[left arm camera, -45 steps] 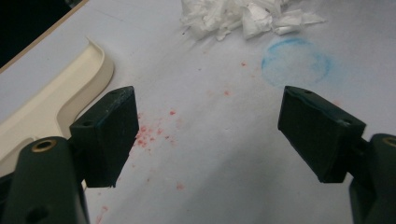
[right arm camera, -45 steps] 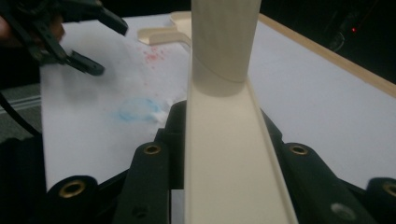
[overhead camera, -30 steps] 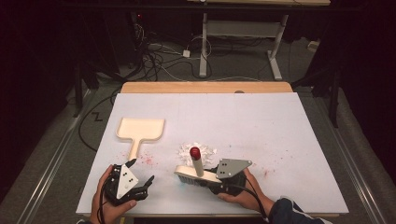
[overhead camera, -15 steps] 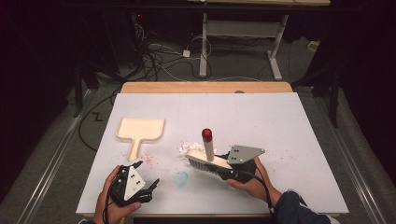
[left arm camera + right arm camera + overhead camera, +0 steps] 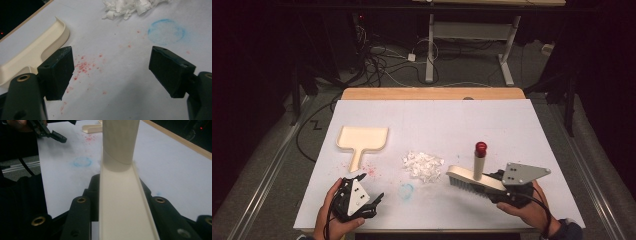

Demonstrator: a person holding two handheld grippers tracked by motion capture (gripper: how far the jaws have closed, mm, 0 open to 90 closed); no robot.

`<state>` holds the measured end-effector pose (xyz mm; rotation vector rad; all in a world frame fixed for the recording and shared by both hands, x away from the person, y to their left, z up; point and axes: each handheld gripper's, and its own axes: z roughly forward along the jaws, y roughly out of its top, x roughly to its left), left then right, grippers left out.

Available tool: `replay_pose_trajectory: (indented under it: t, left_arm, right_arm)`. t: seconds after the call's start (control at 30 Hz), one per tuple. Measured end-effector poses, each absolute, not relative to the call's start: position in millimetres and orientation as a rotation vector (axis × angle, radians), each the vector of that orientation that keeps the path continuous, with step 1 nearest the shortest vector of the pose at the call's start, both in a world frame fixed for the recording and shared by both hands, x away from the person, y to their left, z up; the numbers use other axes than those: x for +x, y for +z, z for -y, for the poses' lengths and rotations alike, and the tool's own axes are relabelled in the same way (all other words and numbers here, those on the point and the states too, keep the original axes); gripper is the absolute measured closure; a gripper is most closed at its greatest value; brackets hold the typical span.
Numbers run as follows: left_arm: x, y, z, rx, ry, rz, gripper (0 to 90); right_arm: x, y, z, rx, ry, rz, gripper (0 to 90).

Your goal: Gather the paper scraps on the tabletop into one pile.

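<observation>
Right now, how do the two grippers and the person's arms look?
Both grippers are black, each carrying a grey three-cornered plate with small dark holes and trailing a black cable. The jaws show brass-coloured rivets. A dark sleeve covers the right forearm.

We see the white surface [image 5: 492, 125] evenly lit from above, with the room around it sunk in near-black. Shadows are soft and short. The high view is a little grainy but sharp enough. In the left gripper view, focus holds on the surface. In the right gripper view, the brush [image 5: 122, 205] close to the lens looks soft and dim.
</observation>
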<state>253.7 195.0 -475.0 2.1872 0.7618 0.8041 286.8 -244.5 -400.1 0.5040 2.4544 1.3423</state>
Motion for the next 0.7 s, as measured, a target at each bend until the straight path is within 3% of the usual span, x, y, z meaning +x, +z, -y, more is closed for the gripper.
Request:
replay_pose_trajectory:
  t: [0.37, 0.7]
  left_arm:
    - [257, -476, -192, 2.197, 0.799, -0.760, 19.1]
    - [258, -478, -188, 2.224, 0.775, -0.737, 19.1]
  right_arm:
    - [279, -412, 292, 0.623, 1.241, -2.537, 68.2]
    - [300, -422, 308, 0.726, 1.189, -2.602, 67.9]
